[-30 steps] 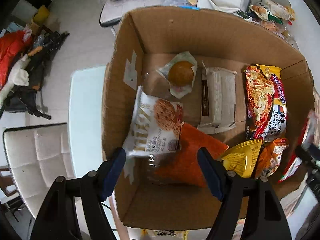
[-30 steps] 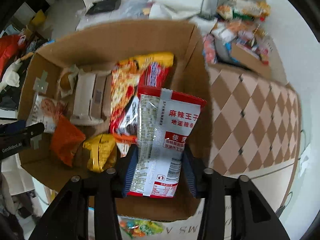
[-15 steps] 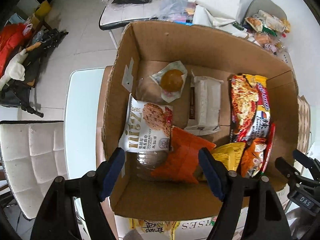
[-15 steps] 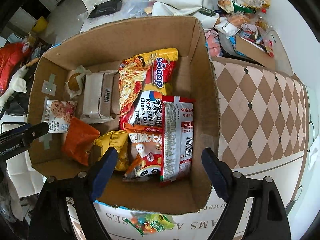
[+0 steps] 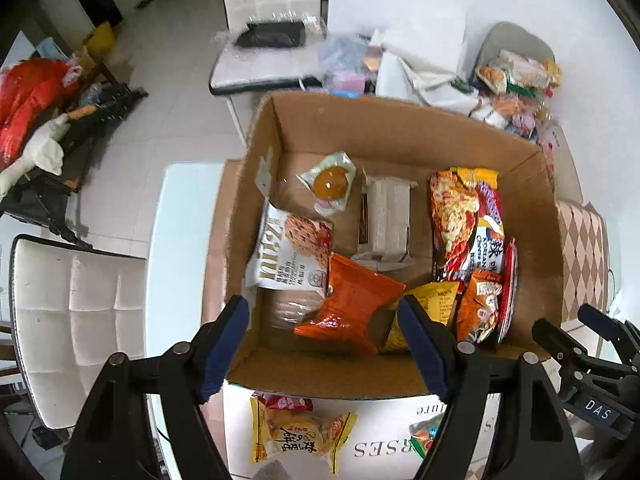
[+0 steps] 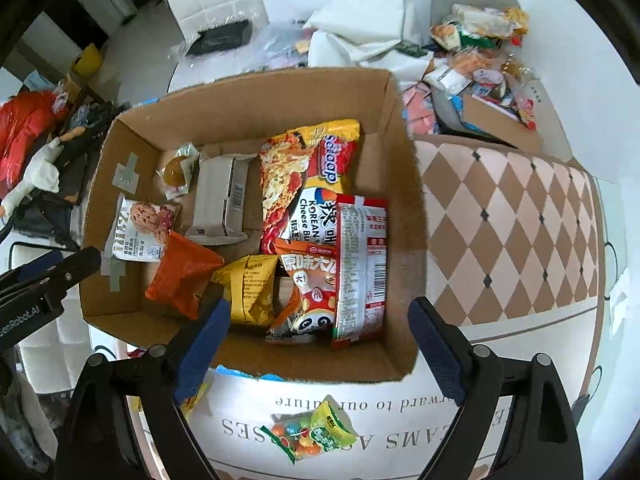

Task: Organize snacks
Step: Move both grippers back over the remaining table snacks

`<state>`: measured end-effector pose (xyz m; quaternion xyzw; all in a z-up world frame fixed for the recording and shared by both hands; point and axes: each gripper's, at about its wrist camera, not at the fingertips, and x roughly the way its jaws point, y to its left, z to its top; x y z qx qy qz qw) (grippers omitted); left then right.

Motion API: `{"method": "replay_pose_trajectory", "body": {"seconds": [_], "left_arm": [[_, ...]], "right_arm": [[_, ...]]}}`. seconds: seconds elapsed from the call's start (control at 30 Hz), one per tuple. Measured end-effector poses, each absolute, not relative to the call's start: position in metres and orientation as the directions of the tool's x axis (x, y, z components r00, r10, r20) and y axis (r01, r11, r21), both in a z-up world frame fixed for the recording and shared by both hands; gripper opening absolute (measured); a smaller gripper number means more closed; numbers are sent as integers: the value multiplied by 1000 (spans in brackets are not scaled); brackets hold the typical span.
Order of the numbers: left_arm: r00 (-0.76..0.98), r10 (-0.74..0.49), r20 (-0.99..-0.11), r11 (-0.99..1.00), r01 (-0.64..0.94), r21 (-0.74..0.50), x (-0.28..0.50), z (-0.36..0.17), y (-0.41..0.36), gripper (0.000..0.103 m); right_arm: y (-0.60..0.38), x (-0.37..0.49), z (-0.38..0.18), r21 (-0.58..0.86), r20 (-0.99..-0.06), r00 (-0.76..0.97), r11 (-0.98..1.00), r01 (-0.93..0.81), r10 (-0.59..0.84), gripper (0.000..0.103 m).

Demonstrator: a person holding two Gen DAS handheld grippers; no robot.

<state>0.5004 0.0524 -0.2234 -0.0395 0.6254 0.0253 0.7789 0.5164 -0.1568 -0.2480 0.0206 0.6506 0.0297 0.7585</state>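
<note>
1. Two grippers hover above the near rim of the box; the left gripper and the right gripper both have their fingers spread wide and hold nothing
2. Inside the box, right side: a red-edged packet lies along the right wall, just beside a noodle bag and partly over a panda pack
3. Inside the box, centre: a yellow pouch and an orange pouch lie touching, near the front wall
4. Inside the box, left and rear: a cookie pack rests against the left wall; a bun and a white carton lie toward the back
5. Outside the box, just in front of its near wall: a yellow snack bag seen from the left wrist, and a candy bag seen from the right wrist; both lie on a printed white sheet
6. Outside the box, beyond its far right corner: a heap of loose packets, well apart from either gripper
7. Progress, as judged: most visible snacks are boxed; the two bags in front of the box, and possibly the far heap, remain to be gathered
8. Next step, as judged: each open gripper is nearest one bag in front of the box
</note>
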Motion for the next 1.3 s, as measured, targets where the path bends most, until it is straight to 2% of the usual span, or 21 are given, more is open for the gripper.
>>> {"method": "replay_pose_trajectory", "body": {"seconds": [0.07, 0.17, 0.5, 0.87, 1.03, 1.17, 1.3], "left_arm": [[242, -28, -970, 995, -86, -50, 493, -217, 53, 85], [267, -12, -964, 996, -81, -35, 483, -208, 51, 95], [361, -7, -932, 996, -76, -37, 439, -173, 42, 95], [429, -33, -903, 993, -90, -79, 389, -136, 36, 95], [397, -14, -918, 990, -122, -68, 365, -153, 41, 95], [286, 1, -958, 979, -194, -57, 351, -200, 57, 95], [134, -79, -988, 929, -350, -122, 347, -258, 87, 95]], "right_arm": [[-157, 509, -242, 59, -983, 173, 998, -15, 61, 93], [-157, 496, -232, 67, -978, 196, 998, -12, 68, 94], [-158, 454, -191, 92, -950, 299, 996, -5, 89, 94], [-166, 405, -155, 162, -931, 330, 987, -13, 157, 95], [-172, 379, -183, 177, -953, 248, 984, -1, 172, 95], [-178, 365, -231, 189, -974, 133, 980, 56, 181, 95], [-190, 357, -287, 224, -974, 21, 955, 193, 224, 95]]}}
